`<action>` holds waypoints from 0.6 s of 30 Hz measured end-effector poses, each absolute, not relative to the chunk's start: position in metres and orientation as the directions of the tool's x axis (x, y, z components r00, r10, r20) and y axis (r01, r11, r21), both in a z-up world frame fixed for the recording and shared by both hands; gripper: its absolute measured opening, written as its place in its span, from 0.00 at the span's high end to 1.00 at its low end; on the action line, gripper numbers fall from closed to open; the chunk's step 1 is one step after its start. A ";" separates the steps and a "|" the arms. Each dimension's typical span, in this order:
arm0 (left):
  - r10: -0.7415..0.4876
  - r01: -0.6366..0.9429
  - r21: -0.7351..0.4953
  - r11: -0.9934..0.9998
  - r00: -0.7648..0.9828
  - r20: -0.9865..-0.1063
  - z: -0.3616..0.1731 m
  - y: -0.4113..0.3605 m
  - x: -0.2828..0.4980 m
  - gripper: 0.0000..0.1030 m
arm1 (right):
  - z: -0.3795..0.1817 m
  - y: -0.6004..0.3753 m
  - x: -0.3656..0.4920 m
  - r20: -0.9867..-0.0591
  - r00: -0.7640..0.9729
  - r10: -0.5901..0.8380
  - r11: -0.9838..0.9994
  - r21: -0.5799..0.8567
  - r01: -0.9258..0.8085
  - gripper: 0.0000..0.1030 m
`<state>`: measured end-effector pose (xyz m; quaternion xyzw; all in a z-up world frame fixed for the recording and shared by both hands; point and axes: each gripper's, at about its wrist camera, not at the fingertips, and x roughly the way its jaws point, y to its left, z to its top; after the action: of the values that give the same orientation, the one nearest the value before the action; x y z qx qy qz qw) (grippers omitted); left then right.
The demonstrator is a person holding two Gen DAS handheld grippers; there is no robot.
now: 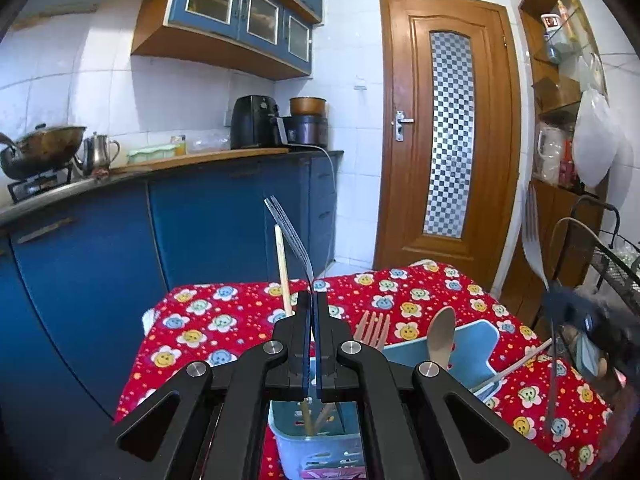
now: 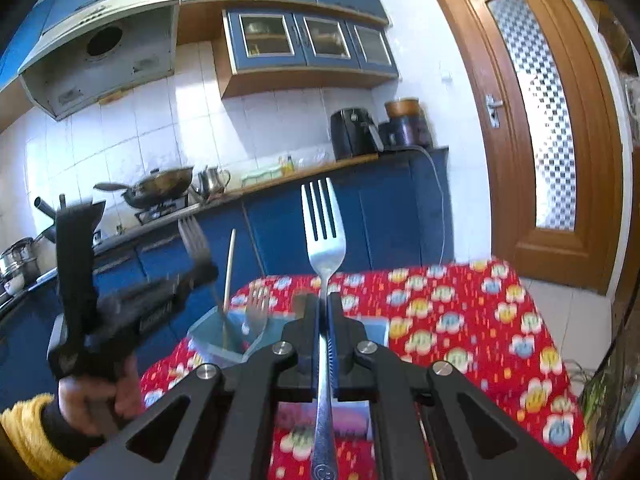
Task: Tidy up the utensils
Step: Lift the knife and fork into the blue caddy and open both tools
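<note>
Red flowered cloth covered the table (image 1: 460,292) in a blue-cabinet kitchen. Each gripper was clamped on an upright fork: the left gripper (image 1: 314,300) on a fork (image 1: 289,232) directly over the blue caddy (image 1: 316,444) at the table's near edge, nearer than the right gripper (image 2: 323,304), its fork (image 2: 323,232) tines-up

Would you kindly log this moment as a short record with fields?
left hand-held gripper: shut on a metal fork, tines up
right hand-held gripper: shut on a second metal fork, tines up
caddy: light blue, holds chopsticks
tray: wooden spoon and wooden fork in it
surface: red floral cloth
</note>
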<state>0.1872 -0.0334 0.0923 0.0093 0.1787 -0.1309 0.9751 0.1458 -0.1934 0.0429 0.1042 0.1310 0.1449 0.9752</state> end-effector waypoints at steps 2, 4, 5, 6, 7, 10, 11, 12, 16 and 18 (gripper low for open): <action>-0.255 0.260 -0.036 0.965 0.899 -0.356 0.089 -0.032 0.190 0.99 | 0.046 -0.194 0.156 -0.201 0.933 0.300 0.938 0.242 -0.250 0.95; -0.257 0.258 -0.047 0.965 0.895 -0.365 0.085 -0.031 0.193 0.99 | 0.047 -0.194 0.165 -0.185 0.941 0.284 0.941 0.240 -0.237 0.95; -0.261 0.260 -0.054 0.964 0.892 -0.369 0.083 -0.030 0.194 0.99 | 0.047 -0.194 0.170 -0.174 0.945 0.278 0.943 0.239 -0.233 0.95; -0.263 0.262 -0.056 0.964 0.890 -0.372 0.082 -0.030 0.195 0.99 | 0.046 -0.193 0.174 -0.165 0.948 0.272 0.944 0.237 -0.229 0.95; -0.263 0.262 -0.056 0.963 0.890 -0.372 0.080 -0.029 0.195 0.99 | 0.046 -0.192 0.178 -0.158 0.952 0.262 0.947 0.233 -0.222 0.95; -0.267 0.265 -0.059 0.963 0.888 -0.375 0.077 -0.029 0.196 0.99 | 0.044 -0.188 0.192 -0.143 0.958 0.248 0.953 0.214 -0.215 0.95; -0.269 0.266 -0.062 0.962 0.886 -0.377 0.077 -0.028 0.197 0.99 | 0.042 -0.186 0.196 -0.141 0.960 0.243 0.955 0.207 -0.212 0.95; -0.272 0.268 -0.066 0.961 0.884 -0.379 0.076 -0.028 0.197 0.99 | 0.040 -0.185 0.199 -0.140 0.961 0.240 0.957 0.202 -0.209 0.95; -0.285 0.277 -0.079 0.958 0.877 -0.387 0.075 -0.028 0.201 0.99 | 0.029 -0.183 0.209 -0.138 0.964 0.228 0.960 0.194 -0.200 0.95; -0.300 0.288 -0.091 0.953 0.869 -0.393 0.073 -0.029 0.202 0.99 | 0.022 -0.185 0.212 -0.150 0.962 0.228 0.958 0.211 -0.194 0.95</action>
<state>0.2022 -0.0290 0.0731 -0.0148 0.2054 -0.1520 0.9667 0.2122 -0.1848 0.0218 0.0976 0.0869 0.1070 0.9856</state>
